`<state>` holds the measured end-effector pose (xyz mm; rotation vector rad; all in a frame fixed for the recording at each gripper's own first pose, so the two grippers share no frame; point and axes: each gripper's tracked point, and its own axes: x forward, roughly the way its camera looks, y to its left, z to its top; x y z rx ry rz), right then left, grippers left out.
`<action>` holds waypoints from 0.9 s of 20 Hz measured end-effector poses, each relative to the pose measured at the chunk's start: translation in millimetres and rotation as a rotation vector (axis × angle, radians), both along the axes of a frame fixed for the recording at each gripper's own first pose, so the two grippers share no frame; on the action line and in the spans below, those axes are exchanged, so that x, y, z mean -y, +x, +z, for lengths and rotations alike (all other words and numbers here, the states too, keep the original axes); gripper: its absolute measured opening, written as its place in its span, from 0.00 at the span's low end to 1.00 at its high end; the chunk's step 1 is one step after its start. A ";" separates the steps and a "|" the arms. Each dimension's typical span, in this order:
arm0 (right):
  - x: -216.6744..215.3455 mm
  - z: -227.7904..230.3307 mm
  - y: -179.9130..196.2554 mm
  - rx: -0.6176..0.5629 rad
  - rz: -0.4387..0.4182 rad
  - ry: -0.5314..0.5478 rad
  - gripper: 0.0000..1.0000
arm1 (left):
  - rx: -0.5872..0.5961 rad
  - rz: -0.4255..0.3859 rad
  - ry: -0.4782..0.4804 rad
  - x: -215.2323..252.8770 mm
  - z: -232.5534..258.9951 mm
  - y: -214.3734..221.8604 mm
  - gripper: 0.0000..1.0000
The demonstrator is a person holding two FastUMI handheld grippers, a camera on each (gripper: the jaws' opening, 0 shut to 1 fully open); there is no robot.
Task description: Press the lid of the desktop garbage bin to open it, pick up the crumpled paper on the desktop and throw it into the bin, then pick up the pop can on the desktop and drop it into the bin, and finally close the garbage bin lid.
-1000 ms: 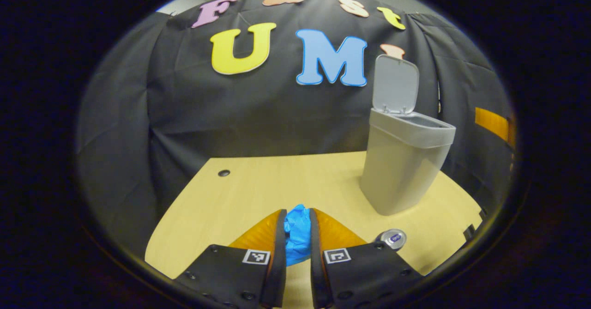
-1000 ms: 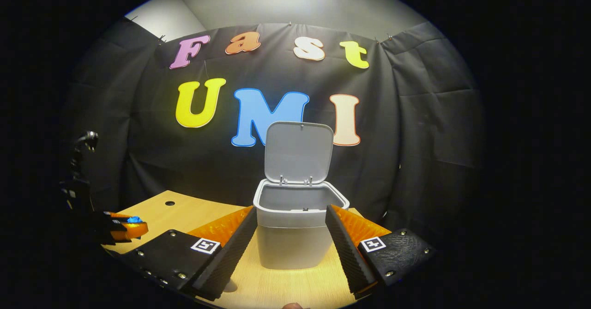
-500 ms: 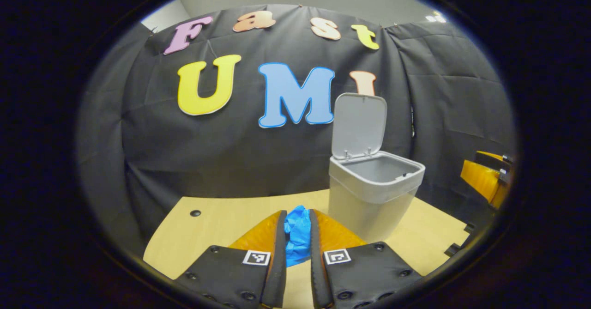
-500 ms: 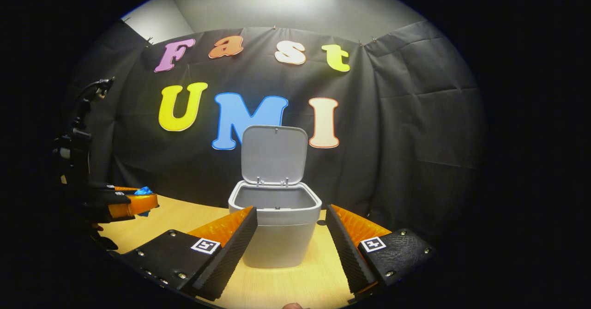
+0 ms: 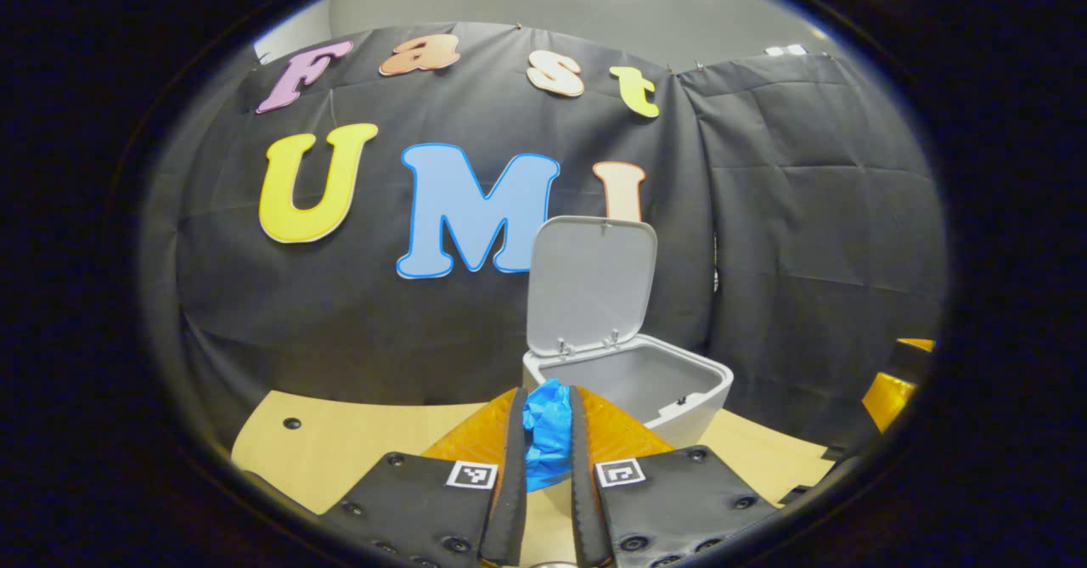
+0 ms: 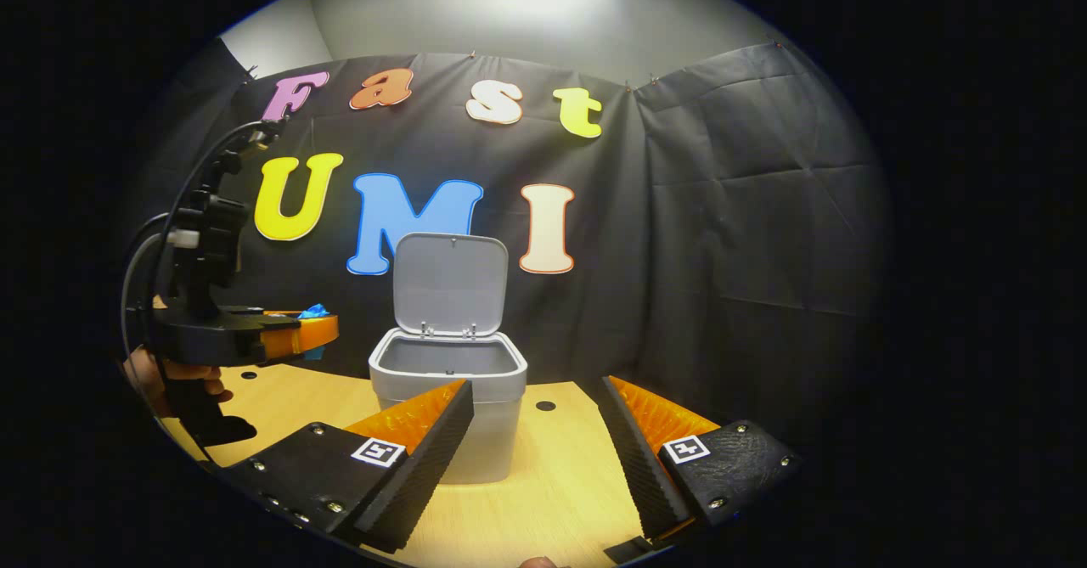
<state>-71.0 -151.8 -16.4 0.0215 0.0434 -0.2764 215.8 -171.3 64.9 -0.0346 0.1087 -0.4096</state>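
Now the left claw [image 5: 543, 419] is clenched on the blue crumpled paper [image 5: 545, 430], both fingers pressing its sides, held just short of the grey garbage bin [image 5: 671, 390], whose lid [image 5: 592, 286] stands upright and open. Seen from the right gripper view, that paper [image 6: 315, 311] hangs above the worktop [image 6: 560, 475], left of the bin. The right claw [image 6: 537, 432] is spread wide, grasping nothing.

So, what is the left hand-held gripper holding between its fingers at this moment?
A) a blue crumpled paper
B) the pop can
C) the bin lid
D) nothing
A: in the left gripper view, the left hand-held gripper has both fingers pressed on the blue crumpled paper, in front of the garbage bin, whose lid stands open.
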 end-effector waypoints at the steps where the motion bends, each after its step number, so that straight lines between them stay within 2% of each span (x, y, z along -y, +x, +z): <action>1: 4.8 -0.4 -5.8 -0.001 -0.019 -0.004 0.95 | 0.003 -0.013 -0.003 10.2 1.1 6.2 0.28; 11: 39.7 -11.3 -44.6 -0.050 -0.181 0.002 0.95 | -0.015 -0.124 0.014 92.4 -13.0 49.4 0.30; 13: 40.1 -11.6 -47.0 -0.063 -0.198 -0.002 0.95 | -0.024 -0.139 0.019 100.3 -17.9 56.7 0.30; 14: 39.9 -11.5 -47.6 -0.069 -0.203 -0.002 1.00 | -0.030 -0.147 0.024 105.1 -20.5 59.7 0.31; 15: 40.6 -13.5 -48.6 -0.073 -0.207 -0.002 0.95 | -0.034 -0.153 0.028 107.7 -22.4 61.8 0.31; 16: 40.6 -14.3 -48.8 -0.077 -0.208 -0.003 1.00 | -0.036 -0.157 0.031 111.0 -25.3 62.9 0.31; 17: 40.3 -15.0 -50.3 -0.081 -0.206 -0.003 0.95 | -0.038 -0.166 0.036 114.4 -27.8 63.8 0.27; 18: 40.5 -14.9 -51.0 -0.084 -0.207 -0.006 0.95 | -0.043 -0.170 0.044 116.8 -30.3 65.0 0.30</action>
